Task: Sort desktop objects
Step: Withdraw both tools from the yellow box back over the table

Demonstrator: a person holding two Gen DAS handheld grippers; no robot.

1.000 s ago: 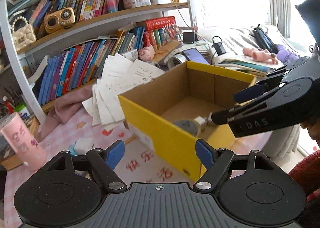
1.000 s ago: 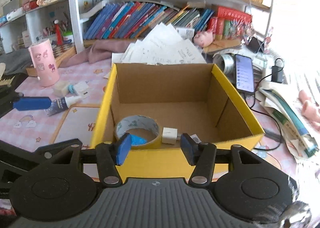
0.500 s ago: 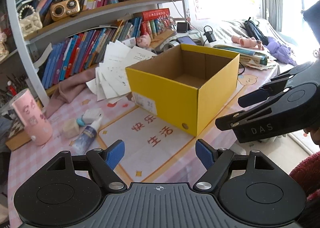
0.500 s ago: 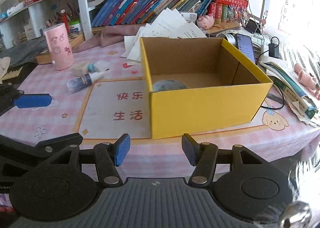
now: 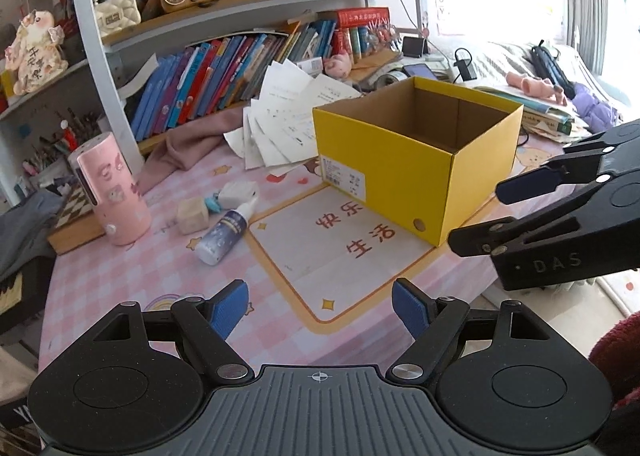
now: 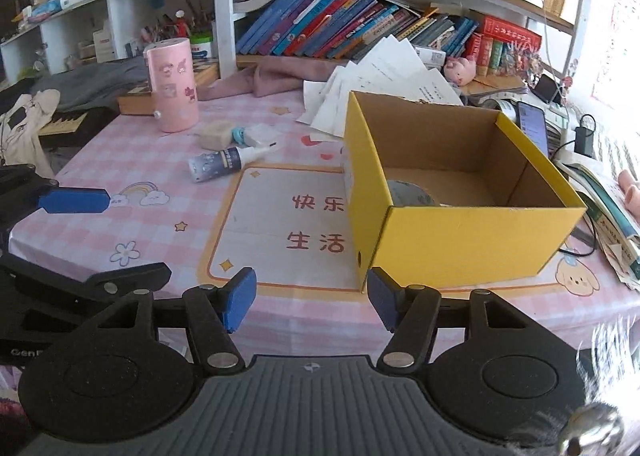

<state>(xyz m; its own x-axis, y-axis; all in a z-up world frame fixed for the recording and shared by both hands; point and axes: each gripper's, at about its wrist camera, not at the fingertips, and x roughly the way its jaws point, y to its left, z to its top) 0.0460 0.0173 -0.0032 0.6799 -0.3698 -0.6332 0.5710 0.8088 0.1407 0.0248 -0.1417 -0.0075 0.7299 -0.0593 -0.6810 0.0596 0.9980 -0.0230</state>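
An open yellow cardboard box [image 5: 416,160] [image 6: 472,232] stands on the pink checked desk; a roll of tape [image 6: 410,194] lies inside it. A glue bottle [image 5: 224,234] [image 6: 222,162] lies on its side left of the box, beside a beige block [image 5: 193,211] [image 6: 216,135] and a small white and blue item [image 5: 238,192] [image 6: 256,135]. My left gripper [image 5: 320,310] is open and empty, low over the desk's front. My right gripper [image 6: 311,298] is open and empty, in front of the box.
A pink cylinder [image 5: 110,192] [image 6: 172,84] stands at the left. Loose papers [image 5: 288,116] and a pink cloth [image 6: 272,78] lie behind the box. Bookshelves [image 5: 240,56] line the back. A phone [image 6: 532,126], cables and books sit right of the box.
Both grippers have pulled back and away from the box toward the desk's front. The view now takes in the glue bottle and the pink cylinder. Both stay open.
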